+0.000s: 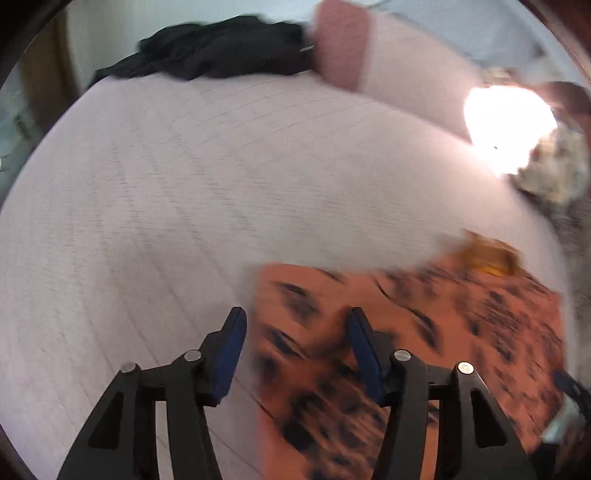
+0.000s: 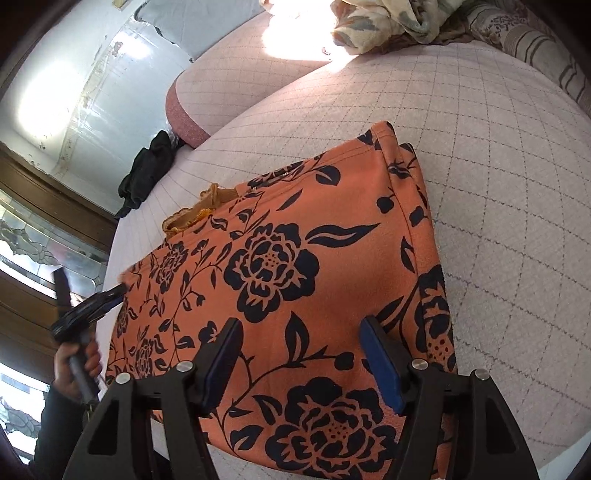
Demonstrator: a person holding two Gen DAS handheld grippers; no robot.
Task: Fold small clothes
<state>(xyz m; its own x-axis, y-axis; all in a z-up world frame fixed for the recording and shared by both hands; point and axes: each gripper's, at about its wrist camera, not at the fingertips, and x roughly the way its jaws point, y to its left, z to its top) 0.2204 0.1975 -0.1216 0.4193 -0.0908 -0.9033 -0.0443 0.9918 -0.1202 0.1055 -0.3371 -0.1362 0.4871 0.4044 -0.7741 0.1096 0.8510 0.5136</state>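
Note:
An orange garment with black flowers [image 2: 295,258] lies folded flat on the quilted bed cover [image 2: 498,184]. A yellow lace edge [image 2: 199,214] sticks out at its far left side. My right gripper [image 2: 301,325] hovers open over the garment's near part, nothing between its pads. In the blurred left wrist view my left gripper [image 1: 295,314] is open above the garment's [image 1: 406,350] left edge, one finger over bare cover, the other over cloth. The right wrist view shows that left gripper [image 2: 107,295] at the garment's left edge, held by a person's hand [image 2: 77,362].
A heap of black clothing [image 2: 147,170] lies at the bed's far left, next to a pink-edged pillow [image 2: 184,110]. A crumpled floral blanket [image 2: 388,22] sits at the back in a sunlit patch. A wooden door with glass panes [image 2: 37,229] stands beyond the bed's left edge.

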